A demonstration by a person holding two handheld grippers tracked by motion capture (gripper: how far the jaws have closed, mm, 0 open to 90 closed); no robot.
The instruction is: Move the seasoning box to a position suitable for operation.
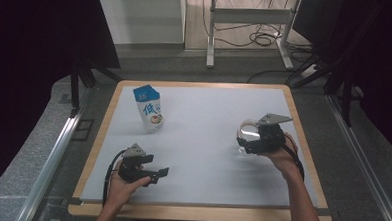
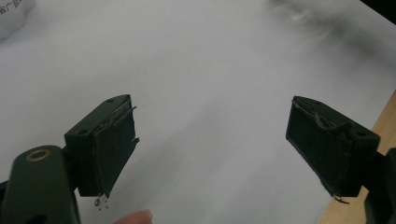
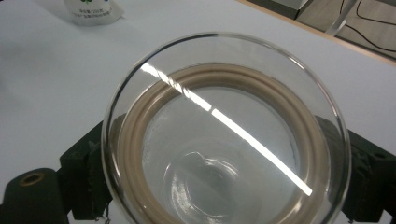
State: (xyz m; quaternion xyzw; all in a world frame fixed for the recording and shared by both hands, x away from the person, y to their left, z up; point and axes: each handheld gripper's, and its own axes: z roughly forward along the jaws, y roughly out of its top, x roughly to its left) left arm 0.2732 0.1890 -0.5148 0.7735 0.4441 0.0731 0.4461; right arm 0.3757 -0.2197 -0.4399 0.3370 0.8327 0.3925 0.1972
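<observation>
A clear glass lid (image 3: 224, 135) with a beige sealing ring sits between the jaws of my right gripper (image 3: 223, 179), which is shut on it. In the high view the right gripper (image 1: 248, 142) holds the glass lid (image 1: 248, 129) just above the right part of the white table (image 1: 209, 106). A blue-and-white pouch (image 1: 148, 108) with printed characters stands upright at the back left; its base shows as the pouch (image 3: 93, 10) in the right gripper view. My left gripper (image 1: 159, 174) hovers near the front left, open, with nothing between the jaws of the left gripper (image 2: 212, 149).
The white table top has a wooden rim (image 1: 309, 160) all round. Beyond it stand a metal desk frame (image 1: 248, 22) with cables (image 1: 262, 38) on the floor. Metal rails (image 1: 51, 159) run along both sides, and dark curtains hang at left and right.
</observation>
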